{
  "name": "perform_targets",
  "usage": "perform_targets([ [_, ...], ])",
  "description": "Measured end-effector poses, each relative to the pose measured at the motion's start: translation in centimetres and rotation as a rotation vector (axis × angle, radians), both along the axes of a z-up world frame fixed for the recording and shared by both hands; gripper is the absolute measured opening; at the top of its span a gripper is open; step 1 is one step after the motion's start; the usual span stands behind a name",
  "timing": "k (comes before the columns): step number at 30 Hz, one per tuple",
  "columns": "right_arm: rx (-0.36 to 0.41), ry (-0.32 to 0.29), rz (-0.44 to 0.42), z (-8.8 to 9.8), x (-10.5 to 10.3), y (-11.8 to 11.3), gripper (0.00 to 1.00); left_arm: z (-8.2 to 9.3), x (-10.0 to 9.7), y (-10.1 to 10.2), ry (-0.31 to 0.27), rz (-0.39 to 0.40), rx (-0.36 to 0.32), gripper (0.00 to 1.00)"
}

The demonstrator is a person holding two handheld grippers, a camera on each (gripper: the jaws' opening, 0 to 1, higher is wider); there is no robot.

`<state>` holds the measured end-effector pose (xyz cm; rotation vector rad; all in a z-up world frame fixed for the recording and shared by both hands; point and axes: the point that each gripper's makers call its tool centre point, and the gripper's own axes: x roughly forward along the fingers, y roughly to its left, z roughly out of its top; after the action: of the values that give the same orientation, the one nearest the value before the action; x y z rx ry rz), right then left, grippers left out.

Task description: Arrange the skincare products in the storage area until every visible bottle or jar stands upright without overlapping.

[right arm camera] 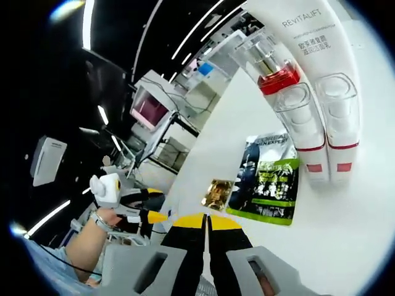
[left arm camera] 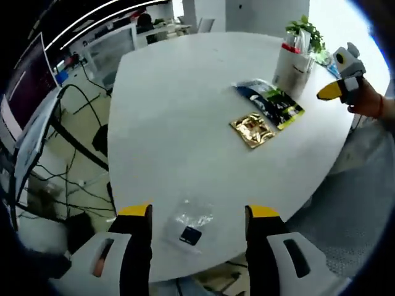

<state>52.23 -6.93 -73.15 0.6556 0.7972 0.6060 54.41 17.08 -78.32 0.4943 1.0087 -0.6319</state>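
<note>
Left tongs [left arm camera: 197, 213] gape over a clear sachet [left arm camera: 190, 226] — right tongs [right arm camera: 207, 216] closed, empty, near the bottles [right arm camera: 308, 117].

white table [left arm camera: 185, 123] | ceiling light strips [right arm camera: 86, 24] | desks with monitors [right arm camera: 148, 108]
</note>
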Motion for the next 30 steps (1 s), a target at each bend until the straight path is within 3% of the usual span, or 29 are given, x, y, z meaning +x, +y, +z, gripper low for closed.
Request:
perform_targets([
  [2,-0.007,0.001,0.006,-0.1,-0.1,0.1,0.00,-0.7,-0.6,0.5,0.052,-0.039,0.042,0.56],
  [8,-0.020,0.009,0.020,-0.5,-0.3,0.3,0.00,-1.6,-0.4,0.7,0.111,-0.160,0.116,0.54],
  [10,-0.023,0.011,0.022,-0.6,-0.3,0.3,0.00,-2.0,-0.3,0.8,0.136,-0.173,0.120,0.53],
  [13,-0.024,0.011,0.017,-0.6,-0.3,0.2,0.00,-3.0,-0.6,1.8,0.227,-0.191,0.171,0.51],
  [14,-0.024,0.011,0.015,-0.6,-0.3,0.1,0.00,-3.2,-0.7,1.0,0.241,-0.139,0.123,0.49],
  [23,-0.001,0.025,-0.005,-0.5,0.0,-0.2,0.00,-3.3,-0.8,1.0,0.228,-0.209,0.121,0.47],
  [30,-0.002,0.025,-0.006,-0.4,0.0,-0.2,0.00,-3.1,-1.1,0.9,0.226,-0.241,0.127,0.36],
])
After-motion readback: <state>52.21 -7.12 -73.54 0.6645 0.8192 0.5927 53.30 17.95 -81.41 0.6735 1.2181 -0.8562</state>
